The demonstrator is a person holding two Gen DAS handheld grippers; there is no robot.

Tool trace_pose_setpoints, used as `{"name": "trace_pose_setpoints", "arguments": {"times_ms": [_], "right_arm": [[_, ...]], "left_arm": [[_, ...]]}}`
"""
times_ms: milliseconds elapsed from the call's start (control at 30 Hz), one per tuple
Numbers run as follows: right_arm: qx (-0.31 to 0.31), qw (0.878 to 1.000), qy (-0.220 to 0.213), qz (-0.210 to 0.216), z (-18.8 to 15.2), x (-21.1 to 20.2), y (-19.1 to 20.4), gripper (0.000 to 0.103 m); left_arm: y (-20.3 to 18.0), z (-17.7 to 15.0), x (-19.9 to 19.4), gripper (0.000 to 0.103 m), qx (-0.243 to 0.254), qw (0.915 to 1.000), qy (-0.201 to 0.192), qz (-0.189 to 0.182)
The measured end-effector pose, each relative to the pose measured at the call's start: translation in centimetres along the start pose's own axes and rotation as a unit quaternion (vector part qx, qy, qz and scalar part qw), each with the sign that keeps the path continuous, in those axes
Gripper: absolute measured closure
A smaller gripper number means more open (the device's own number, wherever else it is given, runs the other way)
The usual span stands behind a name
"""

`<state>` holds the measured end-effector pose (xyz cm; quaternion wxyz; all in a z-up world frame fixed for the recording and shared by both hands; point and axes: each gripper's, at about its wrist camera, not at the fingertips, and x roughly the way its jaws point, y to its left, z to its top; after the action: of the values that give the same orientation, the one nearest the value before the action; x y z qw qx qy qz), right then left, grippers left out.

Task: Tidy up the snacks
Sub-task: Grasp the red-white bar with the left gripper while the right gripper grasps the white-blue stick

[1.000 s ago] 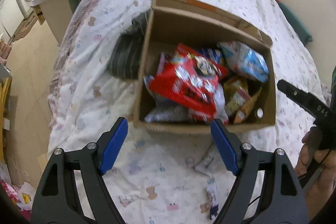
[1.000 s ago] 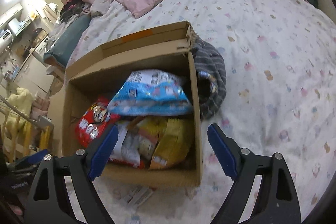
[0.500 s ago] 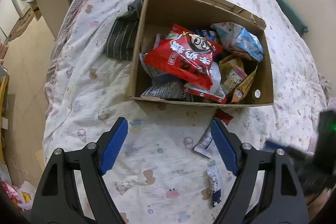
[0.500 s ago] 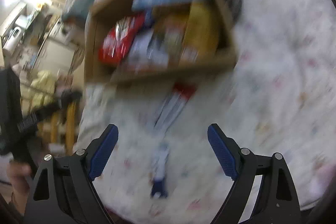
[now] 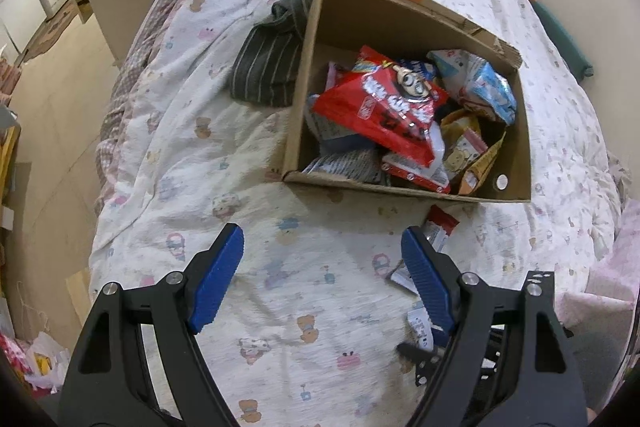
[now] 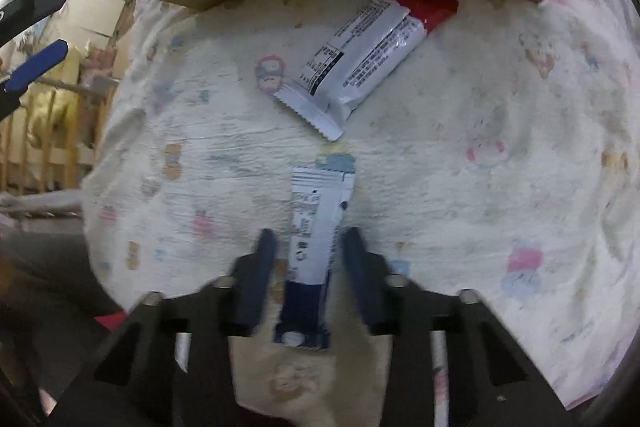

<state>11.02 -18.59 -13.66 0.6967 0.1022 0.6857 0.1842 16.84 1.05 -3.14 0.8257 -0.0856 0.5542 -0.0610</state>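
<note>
Left gripper is held above the bedspread, fingers wide apart, nothing between them. Right gripper is low over the bedspread, fingers narrowly apart, straddling a blue-and-white snack bar without visible contact. A red-and-white snack bar lies beyond it, just beside the near wall of the cardboard box. The box holds snack bags, a red bag uppermost. A striped garment lies against the box's left wall.
</note>
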Motion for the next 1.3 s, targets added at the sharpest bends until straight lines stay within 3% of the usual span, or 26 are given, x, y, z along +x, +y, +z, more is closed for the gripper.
{"name": "trace_pose_setpoints", "arguments": {"times_ms": [67, 200, 333, 600, 833, 1200, 1267, 1300], "right_arm": [[-0.001, 1.000, 0.000, -0.003, 0.1, 0.2, -0.2, 0.083], [-0.003, 1.000, 0.000, 0.006, 0.2, 0.1, -0.2, 0.083], [0.013, 0.999, -0.013, 0.045, -0.2, -1.6, -2.0, 0.084], [0.063, 0.993, -0.079, 0.067, -0.5, -5.8, -5.8, 0.084], [0.096, 0.987, -0.121, 0.054, -0.6, -8.2, -8.2, 0.084], [0.134, 0.982, -0.120, 0.049, -1.7, -8.5, -11.8, 0.084], [0.139, 0.982, -0.121, 0.048, -1.8, -8.5, -12.2, 0.084], [0.141, 0.982, -0.121, 0.047, -1.8, -8.5, -12.4, 0.084]], "left_arm": [[0.3, -0.1, 0.3, 0.024, -0.001, 1.0000, 0.004, 0.003], [0.3, -0.5, 1.1, 0.024, 0.002, 0.9999, 0.013, 0.010], [-0.1, -0.9, 1.8, 0.024, 0.011, 0.9996, 0.023, 0.012], [-3.9, -2.3, 5.0, 0.024, 0.066, 0.9956, 0.064, 0.020], [-9.2, -2.9, 8.6, 0.025, 0.127, 0.9863, 0.105, -0.002], [-15.6, -4.7, 14.1, 0.027, 0.229, 0.9644, 0.132, 0.007], [-16.2, -5.0, 14.4, 0.037, 0.240, 0.9624, 0.127, 0.010], [-16.3, -5.2, 14.6, 0.050, 0.244, 0.9611, 0.129, 0.007]]}}
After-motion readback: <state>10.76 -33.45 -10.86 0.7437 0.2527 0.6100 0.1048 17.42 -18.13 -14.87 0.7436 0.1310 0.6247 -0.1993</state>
